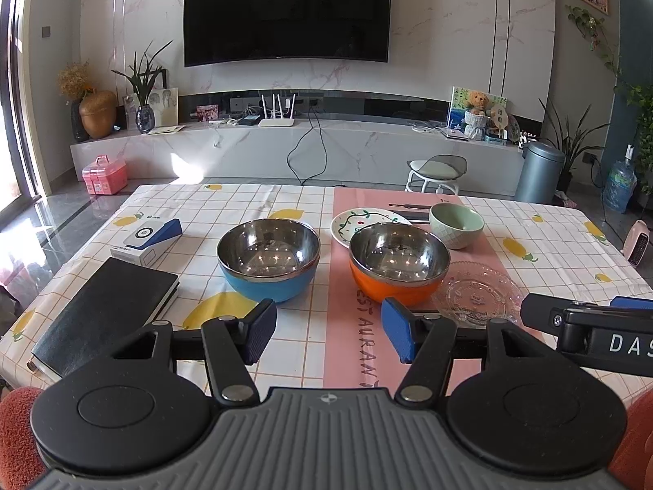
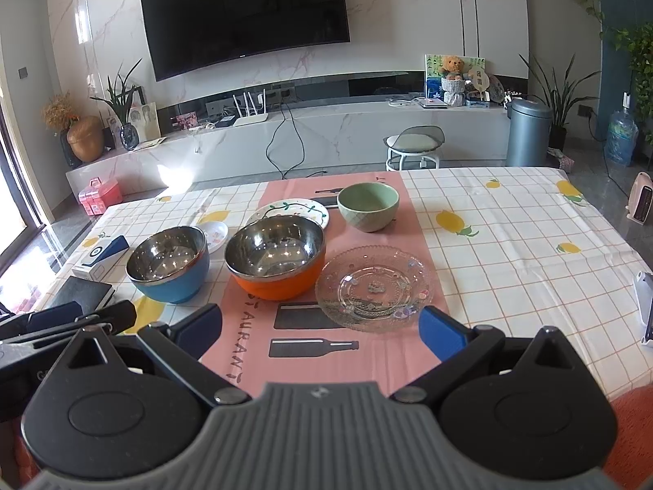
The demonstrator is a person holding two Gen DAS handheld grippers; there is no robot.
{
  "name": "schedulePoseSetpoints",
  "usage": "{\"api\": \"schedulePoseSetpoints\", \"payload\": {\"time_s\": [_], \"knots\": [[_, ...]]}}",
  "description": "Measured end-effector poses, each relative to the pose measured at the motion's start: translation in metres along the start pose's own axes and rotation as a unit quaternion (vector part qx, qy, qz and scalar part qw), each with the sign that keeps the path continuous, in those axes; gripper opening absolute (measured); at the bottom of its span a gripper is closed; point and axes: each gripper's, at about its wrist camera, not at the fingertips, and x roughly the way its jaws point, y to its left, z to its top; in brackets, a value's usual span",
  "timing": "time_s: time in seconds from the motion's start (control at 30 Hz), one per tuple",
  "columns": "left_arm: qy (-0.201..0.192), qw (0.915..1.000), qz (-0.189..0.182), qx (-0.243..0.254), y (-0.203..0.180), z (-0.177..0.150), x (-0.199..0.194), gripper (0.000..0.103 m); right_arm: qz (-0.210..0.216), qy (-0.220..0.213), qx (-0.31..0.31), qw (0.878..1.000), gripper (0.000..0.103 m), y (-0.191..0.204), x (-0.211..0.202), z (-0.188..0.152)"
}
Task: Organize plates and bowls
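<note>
Lemon-cloth worktop (image 1: 253, 200) holds unsorted bowls, both grippers' jaws spread and empty, so next the left gripper (image 1: 328, 332) must reach the blue bowl (image 1: 268, 259).

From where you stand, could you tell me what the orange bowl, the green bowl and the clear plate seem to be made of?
Orange bowl: mirror-like steel inside, glossy orange shell.
Green bowl: probably glazed ceramic, textured outside.
Clear plate: see-through, patterned; glass or plastic.

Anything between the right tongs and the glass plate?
Nothing. In the right wrist view, only bare pink runner lies between the open right tongs and the glass plate, which sits just ahead of them.
</note>
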Motion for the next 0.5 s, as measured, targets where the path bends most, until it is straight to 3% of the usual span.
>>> {"api": "schedulePoseSetpoints", "payload": {"time_s": [0.5], "knots": [[0.000,1.0000,0.000,-0.001,-0.0004,-0.0008,-0.0005,0.071,0.000,0.000,0.000,1.000,0.100,0.0000,-0.0001,-0.0004]]}}
